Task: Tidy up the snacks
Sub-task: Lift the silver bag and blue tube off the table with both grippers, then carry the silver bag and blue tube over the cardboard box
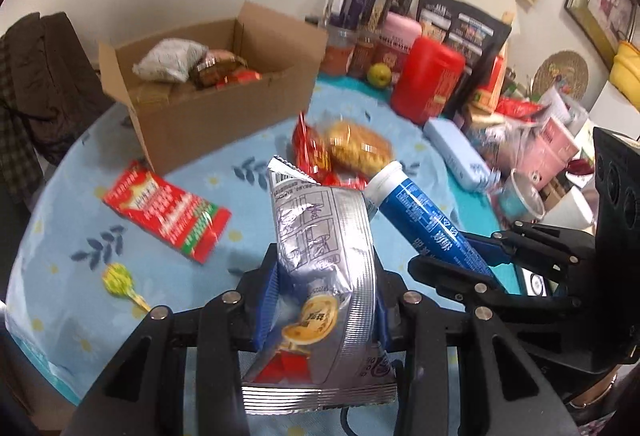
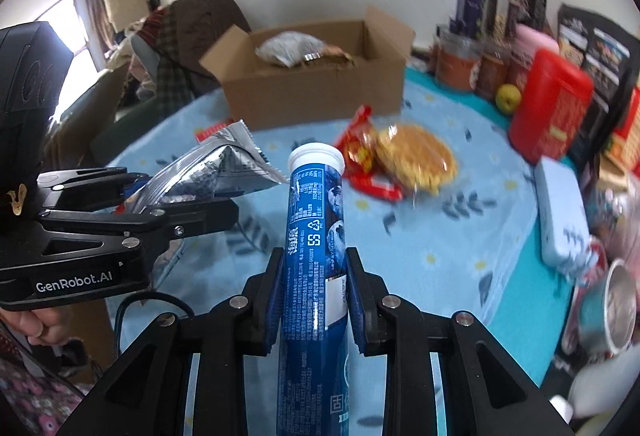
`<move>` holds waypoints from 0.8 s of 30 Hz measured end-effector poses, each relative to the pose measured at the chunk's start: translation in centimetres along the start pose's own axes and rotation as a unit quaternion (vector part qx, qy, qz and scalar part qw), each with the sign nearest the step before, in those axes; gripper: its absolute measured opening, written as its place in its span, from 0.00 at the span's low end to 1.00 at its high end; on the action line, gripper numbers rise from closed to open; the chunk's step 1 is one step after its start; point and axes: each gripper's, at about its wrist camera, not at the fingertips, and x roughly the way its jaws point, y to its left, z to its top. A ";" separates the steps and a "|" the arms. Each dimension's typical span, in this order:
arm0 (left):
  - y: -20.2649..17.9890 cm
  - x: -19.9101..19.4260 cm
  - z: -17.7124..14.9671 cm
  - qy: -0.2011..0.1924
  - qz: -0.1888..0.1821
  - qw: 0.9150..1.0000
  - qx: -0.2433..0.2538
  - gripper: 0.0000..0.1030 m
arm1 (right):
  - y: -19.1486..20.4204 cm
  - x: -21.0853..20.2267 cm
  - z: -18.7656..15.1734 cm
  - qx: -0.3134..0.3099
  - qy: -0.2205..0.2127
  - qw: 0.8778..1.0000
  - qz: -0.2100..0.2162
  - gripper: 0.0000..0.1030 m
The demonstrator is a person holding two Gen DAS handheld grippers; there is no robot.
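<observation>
My left gripper point(image 1: 324, 300) is shut on a silver foil snack packet point(image 1: 320, 256), held upright above the blue tablecloth point(image 1: 60, 276). My right gripper point(image 2: 314, 292) is shut on a blue tube with a white cap point(image 2: 314, 228), cap pointing away. Each view also shows the other hand's load: the blue tube point(image 1: 424, 220) at right, the silver packet point(image 2: 208, 172) at left. An open cardboard box point(image 1: 224, 104) with several snacks inside stands at the back. On the cloth lie a red-green packet point(image 1: 168, 216), a red packet point(image 1: 312, 152), a clear-wrapped pastry point(image 1: 358, 148) and a yellow lollipop point(image 1: 118, 282).
Along the back right stand a red canister point(image 1: 426, 80), jars, dark boxes, a green apple point(image 1: 379, 75), a pale blue case point(image 1: 460, 152) and a metal tin point(image 2: 612, 312). Dark clothes point(image 1: 40, 84) hang at left beyond the round table's edge.
</observation>
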 end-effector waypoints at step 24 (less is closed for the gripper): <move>2.1 -4.3 11.0 -0.130 0.014 0.991 0.032 0.38 | 2.0 -2.5 11.8 -0.090 -0.125 0.988 0.002 0.27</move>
